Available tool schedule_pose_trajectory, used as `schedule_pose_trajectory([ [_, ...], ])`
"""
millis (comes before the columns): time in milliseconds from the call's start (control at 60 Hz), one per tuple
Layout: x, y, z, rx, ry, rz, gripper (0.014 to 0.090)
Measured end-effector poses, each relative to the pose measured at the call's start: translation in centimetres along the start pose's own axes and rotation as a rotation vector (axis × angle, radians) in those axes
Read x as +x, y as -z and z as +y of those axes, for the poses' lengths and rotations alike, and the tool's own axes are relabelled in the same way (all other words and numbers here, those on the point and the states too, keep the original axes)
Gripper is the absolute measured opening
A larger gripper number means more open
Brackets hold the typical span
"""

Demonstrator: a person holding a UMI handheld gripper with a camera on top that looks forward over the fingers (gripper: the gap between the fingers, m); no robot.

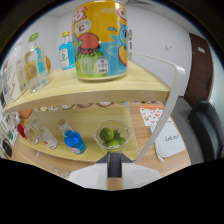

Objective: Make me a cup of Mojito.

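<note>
Pale wood formed a two-tier shelf (pixel 125 89) against a white wall. A colourful can (pixel 100 40) stood on its upper board beside clear bottles (pixel 37 67). Below, on the wooden surface (pixel 145 140), a glass cup of limes (pixel 112 136) sat just ahead of the gripper (pixel 114 170); whether the jaws were open I cannot tell.

wooden shelf (pixel 100 90) carries can (pixel 100 40), bottles (pixel 66 50) (lime bowl (pixel 113 136) below)

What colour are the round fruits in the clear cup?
Green. The limes sit in the cup on the lower shelf, clearest in the gripper view.
</note>
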Motion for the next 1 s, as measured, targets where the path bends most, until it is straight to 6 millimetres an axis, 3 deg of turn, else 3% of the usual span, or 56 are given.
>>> schedule_pose_trajectory([
  [150,-1.1,3.5,-0.6,0.088,-0.027,0.003,0.0156],
  [267,-2.8,5.4,1.3,0.104,-0.039,-0.007,0.0153],
  [500,-7.0,6.0,7.8,0.057,-0.073,-0.027,0.0153],
  [633,-8.6,5.6,9.1,0.081,-0.010,0.001,0.0154],
  [767,-8.9,5.3,8.1,0.132,0.185,0.090,0.0152],
  [1000,-8.9,5.7,3.0,0.289,0.719,0.266,0.0153],
])
